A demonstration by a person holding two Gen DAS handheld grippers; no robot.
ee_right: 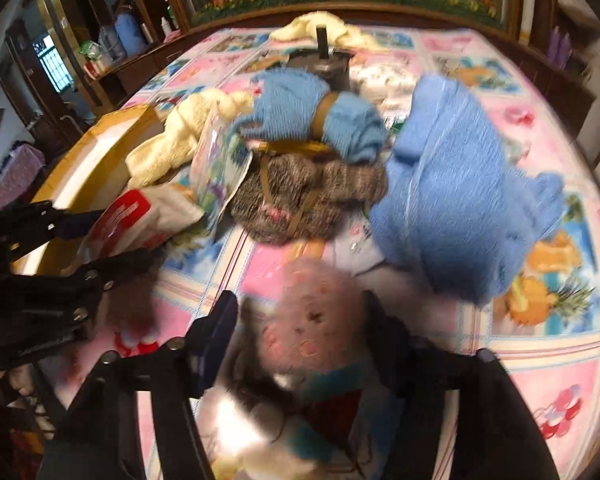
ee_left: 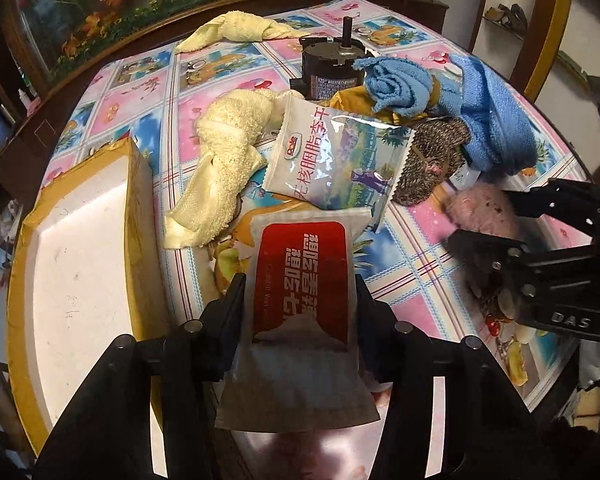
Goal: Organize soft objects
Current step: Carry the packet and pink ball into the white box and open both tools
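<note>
The left gripper (ee_left: 300, 300) clamps the flat red-and-white foil packet (ee_left: 300, 280) across its width, long axis running forward, with the white foam-lined cardboard box (ee_left: 92, 272) directly leftward, while the right gripper (ee_right: 300, 332) straddles a pink plush doll (ee_right: 308, 320), contact unclear.

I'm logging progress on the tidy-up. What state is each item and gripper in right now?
Red-label packet: gripped by left gripper.
Pink plush toy: between right gripper fingers, contact unclear.
Foam box: open.
Blue towel roll: rolled, banded.
Snack bag: sealed.
</note>
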